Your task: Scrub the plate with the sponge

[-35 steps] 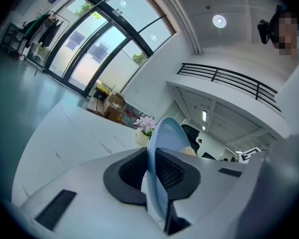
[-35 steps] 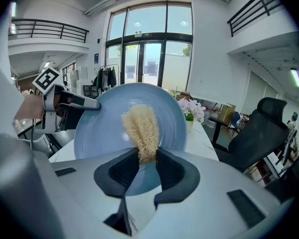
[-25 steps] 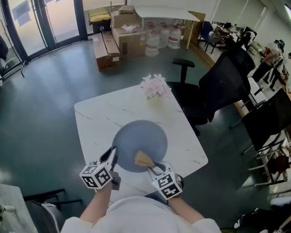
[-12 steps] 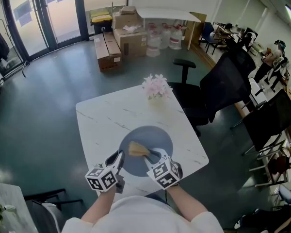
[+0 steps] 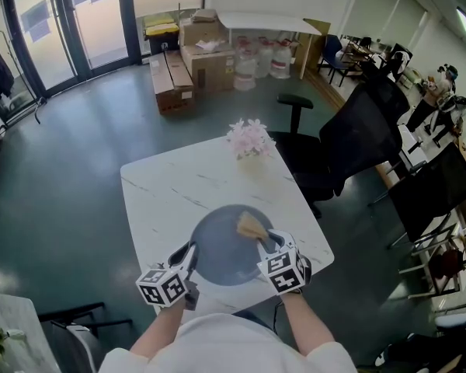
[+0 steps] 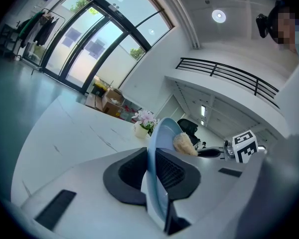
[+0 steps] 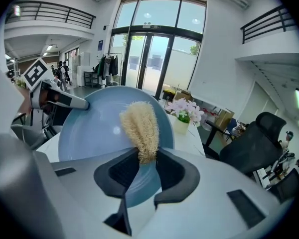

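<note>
Your right gripper (image 5: pixel 262 241) has swung across since a second ago: the sponge (image 5: pixel 250 225) was on the near-centre of the plate (image 5: pixel 217 253) and now sits on the plate's right side, while your left gripper (image 5: pixel 188 250) has kept its place on the near-left rim. The left gripper's jaws are clamped tight on that rim, with the thin blue edge running straight between the pads, so the plate stands directly ahead of that gripper and just left of the right one. The right gripper's jaws are pinched on the base of the tan, fibrous sponge, which sticks out ahead of the tips and lies against the plate's face. The plate looks tilted up toward the right gripper; whether its far edge rests on the white table (image 5: pixel 163 189) is not clear. To scrub well, keep the left grip firm so the plate cannot pivot, press the sponge flat and not on its tip, and sweep back towards the left gripper in overlapping strokes so the centre and the rim are both covered. Watch that the hard jaw tips do not scrape the plate. Your left gripper points nearly level along the rim; your right gripper angles more steeply down onto the plate, forearm drawn in close to your body.
</note>
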The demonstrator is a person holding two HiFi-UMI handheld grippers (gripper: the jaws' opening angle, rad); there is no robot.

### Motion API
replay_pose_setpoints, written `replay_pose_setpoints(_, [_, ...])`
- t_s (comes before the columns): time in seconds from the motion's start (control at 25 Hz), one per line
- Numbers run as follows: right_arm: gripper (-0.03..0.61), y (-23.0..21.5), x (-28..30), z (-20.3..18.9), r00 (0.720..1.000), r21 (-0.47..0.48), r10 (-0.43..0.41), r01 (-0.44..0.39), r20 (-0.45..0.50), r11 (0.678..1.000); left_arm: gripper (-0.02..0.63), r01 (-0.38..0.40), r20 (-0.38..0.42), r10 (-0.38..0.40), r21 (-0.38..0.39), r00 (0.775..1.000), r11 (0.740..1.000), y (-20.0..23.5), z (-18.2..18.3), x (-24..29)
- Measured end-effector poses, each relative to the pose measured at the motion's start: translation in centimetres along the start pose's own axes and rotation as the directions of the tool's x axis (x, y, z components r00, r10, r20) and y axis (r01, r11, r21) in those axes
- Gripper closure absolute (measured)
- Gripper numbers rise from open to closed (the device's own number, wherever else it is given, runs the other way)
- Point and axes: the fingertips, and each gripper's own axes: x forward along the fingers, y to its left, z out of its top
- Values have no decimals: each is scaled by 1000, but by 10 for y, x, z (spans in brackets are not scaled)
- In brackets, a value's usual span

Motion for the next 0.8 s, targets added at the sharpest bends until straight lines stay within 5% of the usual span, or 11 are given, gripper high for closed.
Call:
replay_pose_setpoints(0.36, [462,34,-6,-58,989,100,102,-92,-108,991,563,-33,43,35,-30,998,999,16,14,-3])
replay_pose_setpoints(0.8, [462,95,-3,-57,970,77,228,-222,-86,972,563,-36,61,39,-50,997,998,19,21,3])
